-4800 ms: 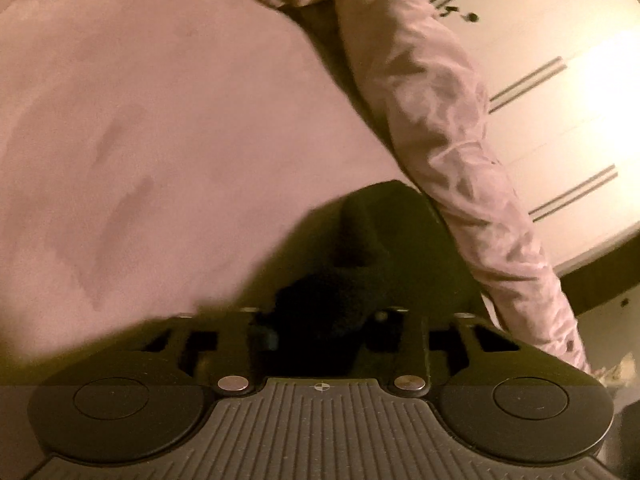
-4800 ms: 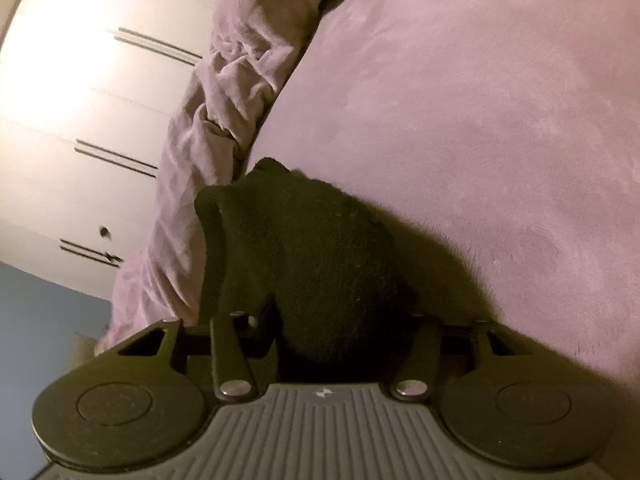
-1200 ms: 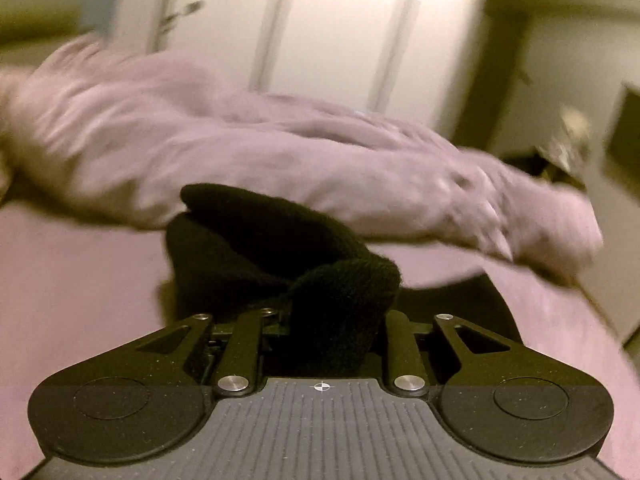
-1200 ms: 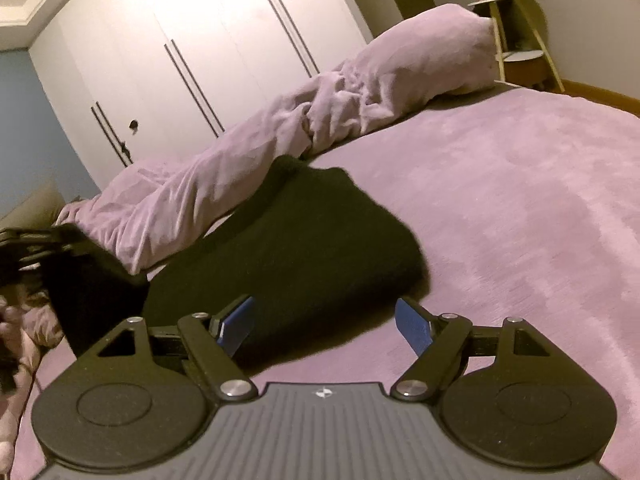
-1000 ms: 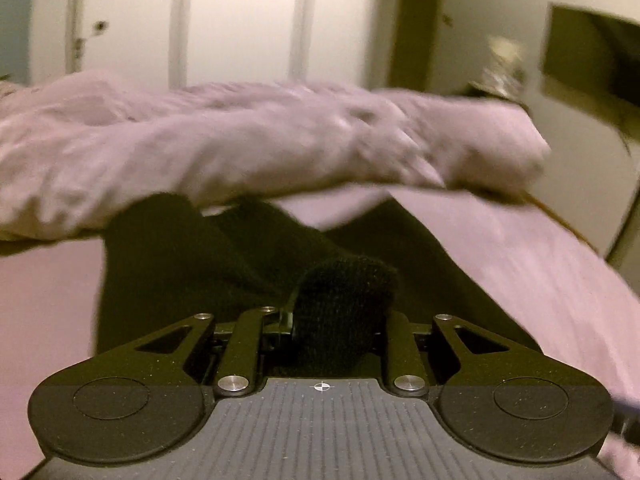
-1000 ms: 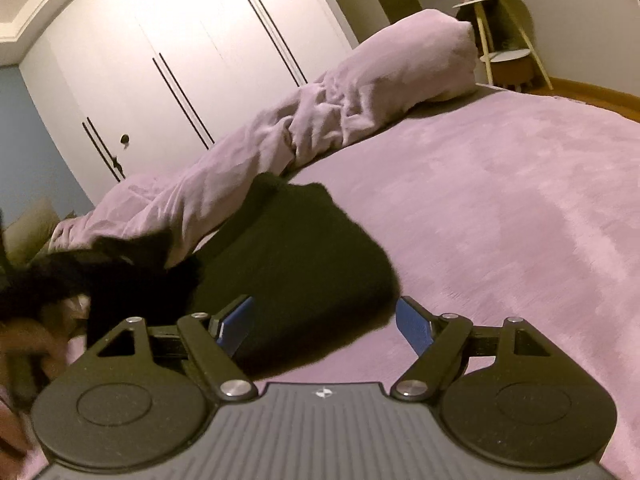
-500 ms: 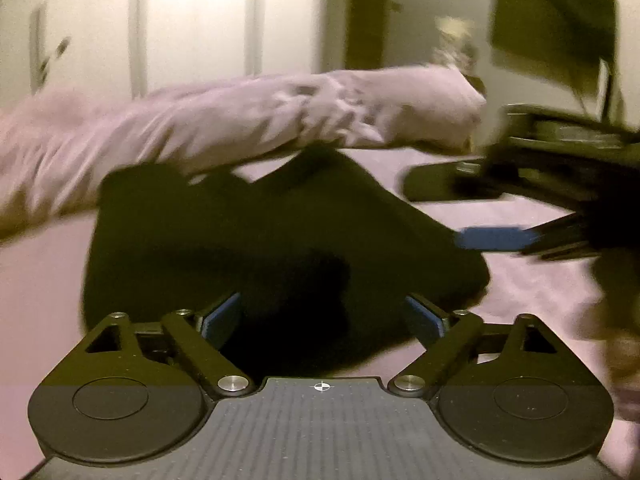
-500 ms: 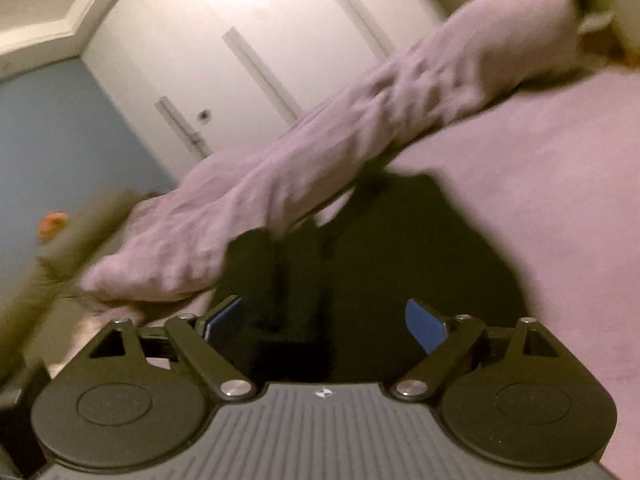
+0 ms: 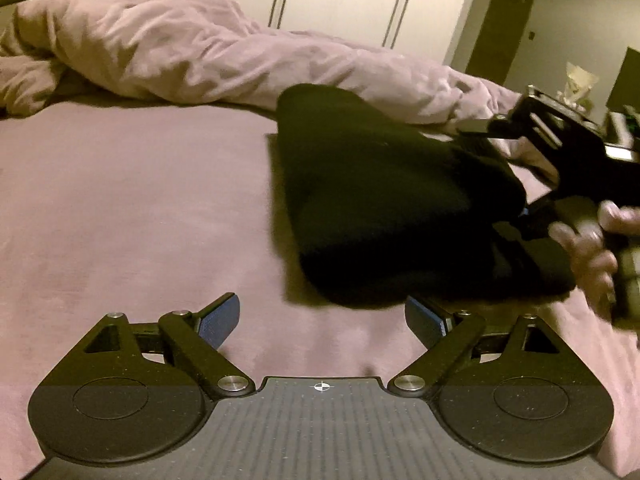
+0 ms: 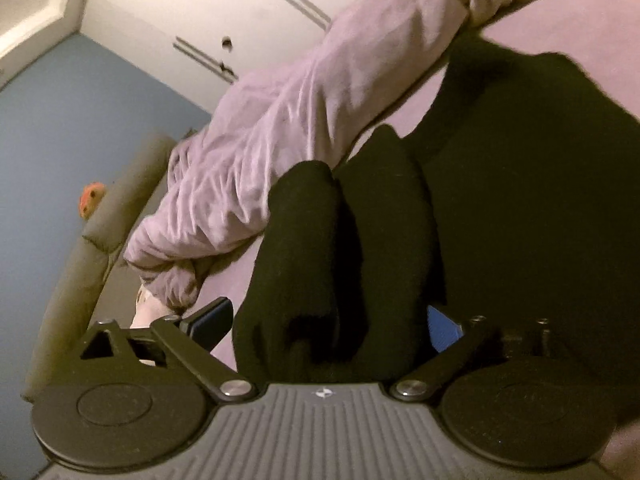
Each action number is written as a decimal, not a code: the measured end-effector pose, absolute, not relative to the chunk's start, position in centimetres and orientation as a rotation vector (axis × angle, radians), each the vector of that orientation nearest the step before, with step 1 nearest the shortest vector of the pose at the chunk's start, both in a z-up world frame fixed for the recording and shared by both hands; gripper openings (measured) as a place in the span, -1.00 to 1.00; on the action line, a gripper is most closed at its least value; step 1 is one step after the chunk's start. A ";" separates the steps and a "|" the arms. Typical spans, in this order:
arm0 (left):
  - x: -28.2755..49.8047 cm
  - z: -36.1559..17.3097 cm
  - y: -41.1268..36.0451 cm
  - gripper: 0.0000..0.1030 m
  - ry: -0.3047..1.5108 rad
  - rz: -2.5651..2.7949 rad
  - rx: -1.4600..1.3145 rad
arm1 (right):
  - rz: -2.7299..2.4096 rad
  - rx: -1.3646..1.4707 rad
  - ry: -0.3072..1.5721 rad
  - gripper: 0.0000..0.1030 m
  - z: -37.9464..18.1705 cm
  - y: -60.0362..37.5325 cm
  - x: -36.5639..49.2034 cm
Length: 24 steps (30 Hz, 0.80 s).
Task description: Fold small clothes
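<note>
A black knit garment (image 9: pixel 384 200) lies folded on the pink bedspread (image 9: pixel 132 208). My left gripper (image 9: pixel 322 320) is open and empty, just short of the garment's near edge. In the right wrist view the garment (image 10: pixel 520 184) fills the right side, and a thick rolled fold of it (image 10: pixel 340 264) sits between the fingers of my right gripper (image 10: pixel 326 322), which stand wide apart around it. The right gripper and the hand holding it also show at the right of the left wrist view (image 9: pixel 568 160), at the garment's far side.
A rumpled pink duvet (image 9: pixel 224 60) runs along the far side of the bed, also in the right wrist view (image 10: pixel 300 120). White wardrobe doors (image 9: pixel 340 0) stand behind. An olive headboard or cushion (image 10: pixel 100 232) is at the left.
My left gripper let go of the garment's fold, opened and drew back. My right gripper swung in over the garment, and the rolled fold now lies between its open fingers.
</note>
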<state>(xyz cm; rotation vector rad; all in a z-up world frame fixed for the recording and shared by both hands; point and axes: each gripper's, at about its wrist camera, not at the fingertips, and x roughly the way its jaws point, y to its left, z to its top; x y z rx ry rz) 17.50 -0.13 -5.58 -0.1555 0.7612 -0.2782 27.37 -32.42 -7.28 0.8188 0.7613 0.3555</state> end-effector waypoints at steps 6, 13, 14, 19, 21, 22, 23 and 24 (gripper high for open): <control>18.7 -6.2 0.2 0.82 0.760 -0.269 -0.152 | 0.450 0.844 0.902 0.91 -7.5 -33.1 34.0; 21.7 -6.4 0.2 0.83 0.739 -0.273 -0.145 | 0.548 0.908 0.997 0.92 -8.5 -31.6 39.4; 22.6 -6.4 0.1 0.83 0.742 -0.288 -0.153 | 0.564 0.891 1.012 0.92 -8.5 -31.1 39.8; 25.6 -7.7 0.0 0.83 0.822 -0.317 -0.233 | 0.570 0.738 1.054 0.40 -8.3 -28.2 40.0; 25.2 -7.8 0.2 0.83 0.811 -0.307 -0.218 | 0.547 0.680 1.047 -0.38 -8.2 -27.3 39.7; 25.0 -7.9 0.3 0.83 0.810 -0.296 -0.201 | 0.549 0.676 1.035 -0.42 -8.2 -27.2 39.4; 24.8 -8.0 0.6 0.84 0.809 -0.285 -0.188 | 0.543 0.662 1.022 -0.47 -8.1 -27.2 39.0; 24.7 -8.1 0.9 0.84 0.813 -0.278 -0.189 | 0.535 0.645 1.010 -0.49 -7.9 -27.0 38.8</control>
